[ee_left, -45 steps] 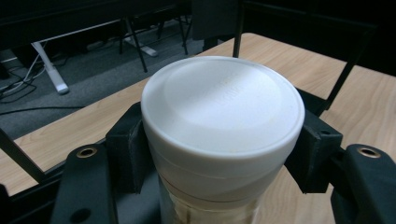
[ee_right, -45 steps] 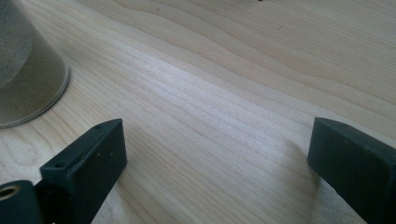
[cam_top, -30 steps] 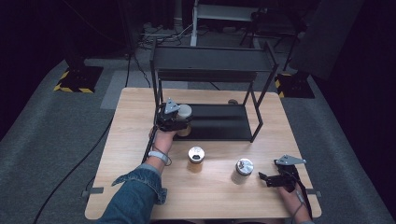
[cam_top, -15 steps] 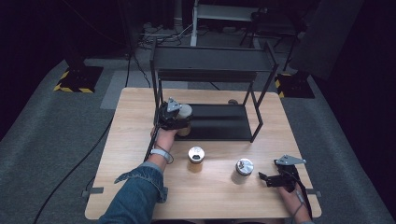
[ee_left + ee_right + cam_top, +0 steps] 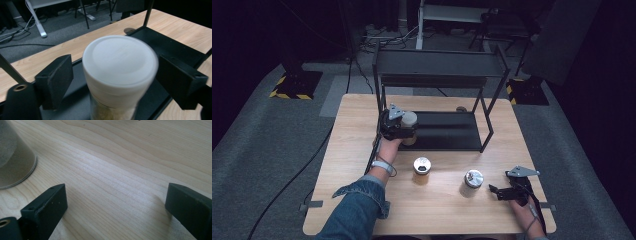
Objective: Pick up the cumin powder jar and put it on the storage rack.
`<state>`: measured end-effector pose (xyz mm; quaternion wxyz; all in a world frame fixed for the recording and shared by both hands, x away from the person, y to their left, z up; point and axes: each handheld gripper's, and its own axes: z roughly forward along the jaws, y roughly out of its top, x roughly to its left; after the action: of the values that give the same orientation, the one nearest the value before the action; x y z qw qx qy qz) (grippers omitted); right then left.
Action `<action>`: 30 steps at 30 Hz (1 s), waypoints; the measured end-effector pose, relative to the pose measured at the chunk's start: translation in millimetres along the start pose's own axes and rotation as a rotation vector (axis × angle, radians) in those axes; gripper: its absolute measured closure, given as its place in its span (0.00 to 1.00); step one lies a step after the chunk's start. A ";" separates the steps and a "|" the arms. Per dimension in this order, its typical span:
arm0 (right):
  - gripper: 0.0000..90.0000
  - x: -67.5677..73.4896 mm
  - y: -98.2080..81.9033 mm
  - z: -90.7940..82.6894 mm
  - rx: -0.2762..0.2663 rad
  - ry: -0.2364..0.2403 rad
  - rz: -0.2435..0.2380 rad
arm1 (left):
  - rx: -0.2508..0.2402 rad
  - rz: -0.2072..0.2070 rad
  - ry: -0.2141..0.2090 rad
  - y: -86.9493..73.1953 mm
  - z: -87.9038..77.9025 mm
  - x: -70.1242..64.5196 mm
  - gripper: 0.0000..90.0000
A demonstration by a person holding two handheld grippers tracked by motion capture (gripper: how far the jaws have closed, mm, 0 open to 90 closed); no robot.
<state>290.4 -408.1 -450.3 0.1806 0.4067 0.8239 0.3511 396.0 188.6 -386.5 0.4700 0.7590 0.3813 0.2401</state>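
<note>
Left gripper (image 5: 113, 75) beside shelf post (image 5: 379, 107) (jars nearby)

The table (image 5: 432, 210) was lit from above and stood bright against a dark room, whose floor faded to near black at the edges. Short, soft shadows lay under the rack (image 5: 439, 80) and beside each jar. In the left gripper view the white lid (image 5: 120, 61) was close, pale and slightly blurred. In the right gripper view the wood grain was sharp mid-frame, with a mild sheen, and the jar (image 5: 13, 157) at the left edge was out of focus.
</note>
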 end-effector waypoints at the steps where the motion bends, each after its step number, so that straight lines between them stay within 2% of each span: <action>1: 0.04 0.0 0.1 0.1 0.000 0.000 0.000 | -0.001 0.011 -0.002 1.0 -4.8 -0.6 0.12; 6: 0.04 -0.1 0.4 0.3 0.001 0.001 -0.001 | -0.028 0.024 -0.018 -4.0 -29.9 -4.5 0.10; 11: 0.03 -0.3 0.6 0.4 0.002 0.002 -0.001 | -0.022 0.015 -0.044 -12.6 -54.4 -3.4 0.10; 23: 0.03 -0.2 0.7 0.5 0.002 0.002 0.000 | 0.017 0.012 -0.046 -33.9 -92.7 -0.8 0.07; 30: 0.03 -0.3 0.8 0.4 0.002 0.002 -0.001 | 0.041 0.008 -0.034 -53.8 -110.2 -2.4 0.08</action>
<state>291.3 -407.8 -450.0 0.1795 0.4063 0.8245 0.3505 295.8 259.4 -386.0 0.4599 0.7739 0.3751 0.2212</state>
